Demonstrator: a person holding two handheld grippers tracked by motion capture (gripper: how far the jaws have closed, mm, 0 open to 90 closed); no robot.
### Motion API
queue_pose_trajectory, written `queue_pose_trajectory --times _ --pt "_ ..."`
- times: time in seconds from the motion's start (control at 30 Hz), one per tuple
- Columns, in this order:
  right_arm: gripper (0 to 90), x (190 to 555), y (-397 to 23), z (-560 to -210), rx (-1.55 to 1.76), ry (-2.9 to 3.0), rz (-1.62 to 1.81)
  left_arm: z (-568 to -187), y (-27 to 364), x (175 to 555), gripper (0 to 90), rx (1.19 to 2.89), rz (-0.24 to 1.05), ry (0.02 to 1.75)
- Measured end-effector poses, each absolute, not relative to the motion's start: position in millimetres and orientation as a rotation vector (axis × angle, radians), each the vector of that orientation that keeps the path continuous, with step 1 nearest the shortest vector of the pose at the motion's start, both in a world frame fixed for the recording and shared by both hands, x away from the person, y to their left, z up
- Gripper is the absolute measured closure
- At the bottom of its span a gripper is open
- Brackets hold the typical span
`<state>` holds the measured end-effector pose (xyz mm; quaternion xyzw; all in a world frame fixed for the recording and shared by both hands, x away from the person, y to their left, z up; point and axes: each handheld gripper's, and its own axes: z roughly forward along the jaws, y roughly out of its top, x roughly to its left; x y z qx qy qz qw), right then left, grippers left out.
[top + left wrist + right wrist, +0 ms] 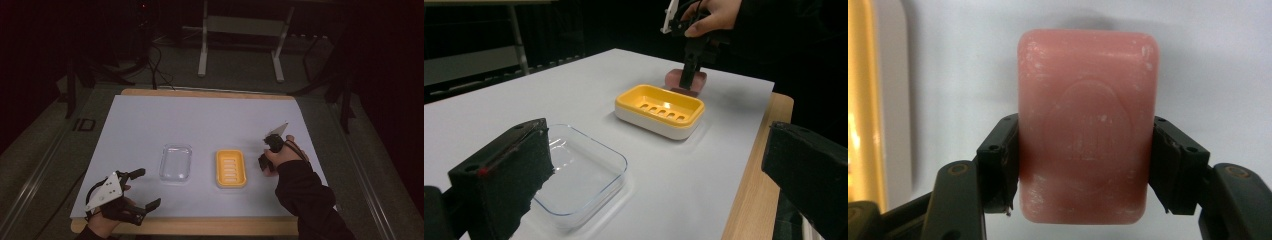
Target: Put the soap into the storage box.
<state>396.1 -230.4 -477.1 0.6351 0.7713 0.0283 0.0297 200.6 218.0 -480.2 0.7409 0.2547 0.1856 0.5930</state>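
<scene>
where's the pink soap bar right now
The pink soap bar lies on the white table cover between the right claw jaws, just right of the yellow soap dish in the high view.

a pink bar of soap (1088, 135) lies flat on the white table, clamped on both long sides, just beside a yellow soap dish (230, 168). a clear lid (175, 163) lies left of the dish.

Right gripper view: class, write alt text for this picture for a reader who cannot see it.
A pink bar of soap lies on a white table surface, clasped on both long sides by the right gripper and its black jaws. A strip of the yellow soap dish runs along the left edge.
</scene>
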Motion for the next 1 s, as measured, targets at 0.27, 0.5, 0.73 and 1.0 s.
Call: queue_pose_trajectory --times 0.27,0.5,0.73,1.0 --pt "37.6 390 -225 -452 1.894 2.376 0.105 -480 218 201 0.2 1.719 0.430 0.592" --pt "37.6 383 -216 -426 1.846 2.375 0.125 -480 218 201 0.2 1.713 0.433 0.593" --pt "37.6 376 -198 -407 1.820 2.384 0.175 -479 218 201 0.2 1.713 0.434 0.590" --pt "37.6 371 -169 -397 1.832 2.388 0.291 -479 217 200 0.2 1.714 0.435 0.584"
